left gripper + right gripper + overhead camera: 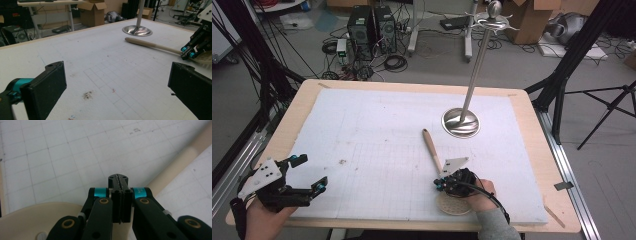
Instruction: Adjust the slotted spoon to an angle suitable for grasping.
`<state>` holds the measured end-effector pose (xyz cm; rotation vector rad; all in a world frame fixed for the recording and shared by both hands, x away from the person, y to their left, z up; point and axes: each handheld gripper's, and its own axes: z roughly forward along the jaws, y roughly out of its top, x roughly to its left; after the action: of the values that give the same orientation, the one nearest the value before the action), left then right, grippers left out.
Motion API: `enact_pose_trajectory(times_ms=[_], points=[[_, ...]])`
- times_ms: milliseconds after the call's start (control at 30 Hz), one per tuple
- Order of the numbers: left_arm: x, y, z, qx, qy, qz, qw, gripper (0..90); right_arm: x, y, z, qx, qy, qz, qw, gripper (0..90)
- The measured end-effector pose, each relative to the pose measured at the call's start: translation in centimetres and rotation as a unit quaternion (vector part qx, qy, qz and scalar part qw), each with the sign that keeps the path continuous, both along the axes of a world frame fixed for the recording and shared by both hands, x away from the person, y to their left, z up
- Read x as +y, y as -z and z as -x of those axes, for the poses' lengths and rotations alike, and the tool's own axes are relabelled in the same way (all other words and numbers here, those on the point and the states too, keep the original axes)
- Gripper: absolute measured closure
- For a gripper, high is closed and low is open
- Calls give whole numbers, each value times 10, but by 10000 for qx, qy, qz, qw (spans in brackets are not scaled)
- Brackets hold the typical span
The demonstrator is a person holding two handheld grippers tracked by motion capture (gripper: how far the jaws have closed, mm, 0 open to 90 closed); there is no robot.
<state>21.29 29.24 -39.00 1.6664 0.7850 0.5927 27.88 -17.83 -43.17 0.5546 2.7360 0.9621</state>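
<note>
A beige skimmer spoon lies on the white gridded mat [377, 125], its long handle [431, 145] pointing toward the far side and its round perforated head [453, 205] near the front edge. My right gripper [440, 185] sits low over the joint of handle and head. In the right gripper view its jaws [118, 178] are shut flat against each other with nothing between them, the handle [185, 157] running off beneath them and the head [32, 216] at lower left. My left gripper [312, 173] stands open at the front left over bare mat [117, 82].
A metal hanging stand rises from a round polished base [460, 122] at the mat's far right, its pole [477, 65] topped by hooks [493, 17]. The wooden table edge [557, 200] frames the mat. Boxes, computers and cables lie on the floor beyond.
</note>
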Motion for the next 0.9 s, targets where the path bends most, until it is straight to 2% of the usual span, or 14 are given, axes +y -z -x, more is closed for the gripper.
enact_pose_trajectory(times_ms=[200, 300, 400, 500, 600, 767, 900], points=[[-2, 1, -1, 18, 3, -10, 10000, 21, -1, -1, 1, -29, -45, -2, 10000, 900], [-1, 1, 0, 13, -14, 1, 10000, 21, -3, -7, 3, -141, -148, -270, 9994, 900], [0, 0, 0, 8, -23, -11, 10000, 20, -6, -16, 2, -287, -113, -461, 9985, 900], [0, 0, 1, 11, -21, -18, 10000, 21, -9, -22, -1, -475, 39, -549, 9974, 900], [0, 0, 1, 10, -18, -25, 10000, 21, -13, -21, -6, -483, 253, -562, 9969, 900], [1, 0, 2, 0, -38, -7, 10000, 21, -20, -16, -18, -389, 508, -614, 9961, 900], [2, 0, 3, 9, -51, -12, 10000, 21, -26, -9, -24, -298, 701, -559, 9955, 900]])
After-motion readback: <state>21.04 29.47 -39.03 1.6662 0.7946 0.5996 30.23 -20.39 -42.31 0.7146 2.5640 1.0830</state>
